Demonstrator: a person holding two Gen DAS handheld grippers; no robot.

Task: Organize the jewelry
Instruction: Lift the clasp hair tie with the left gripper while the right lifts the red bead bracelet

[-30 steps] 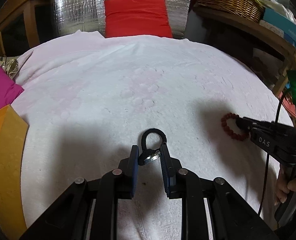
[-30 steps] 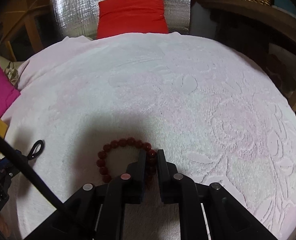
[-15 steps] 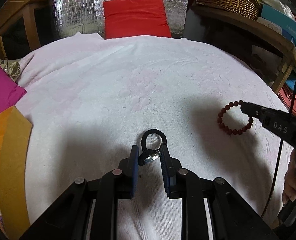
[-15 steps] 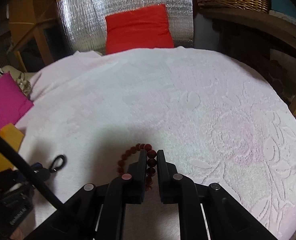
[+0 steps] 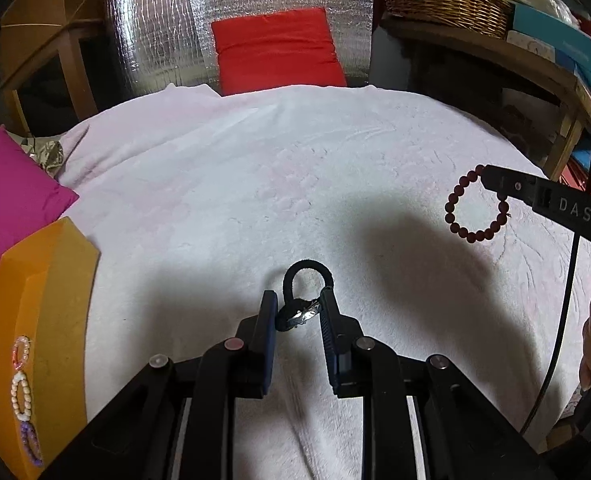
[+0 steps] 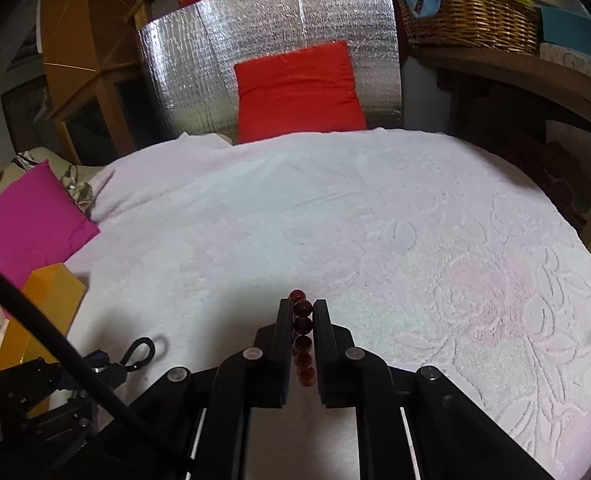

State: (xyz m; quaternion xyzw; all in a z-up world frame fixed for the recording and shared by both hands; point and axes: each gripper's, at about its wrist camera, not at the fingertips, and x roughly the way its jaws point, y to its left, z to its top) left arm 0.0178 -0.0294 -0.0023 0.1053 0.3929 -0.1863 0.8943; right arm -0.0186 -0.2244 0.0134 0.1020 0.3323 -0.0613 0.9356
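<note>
At the far left, an orange tray (image 5: 47, 320) is seen at the edge of the surface, which is covered with a pale pink embossed cloth (image 5: 255, 184). Three small bead bracelets are already laid in a row on it: a pink one (image 5: 20, 353), a white one (image 5: 19, 396) and a purple one (image 5: 30, 445). That part of the sorting is judged done.

Toward the middle, the left claw (image 5: 298, 314) is closed on a black elastic band with a silvery charm (image 5: 301, 312), its loop sticking out past the fingertips just above the cloth.

At the right, a dark red bead bracelet (image 5: 477, 208) is gripped by the right claw (image 6: 302, 316) and hangs free, lifted clear of the cloth.

No other loose jewelry is visible on the cloth. Two pieces are therefore judged to remain, both already in hand and well apart from the tray; carrying them leftward and setting them beside the three bracelets appears to be what is left.
</note>
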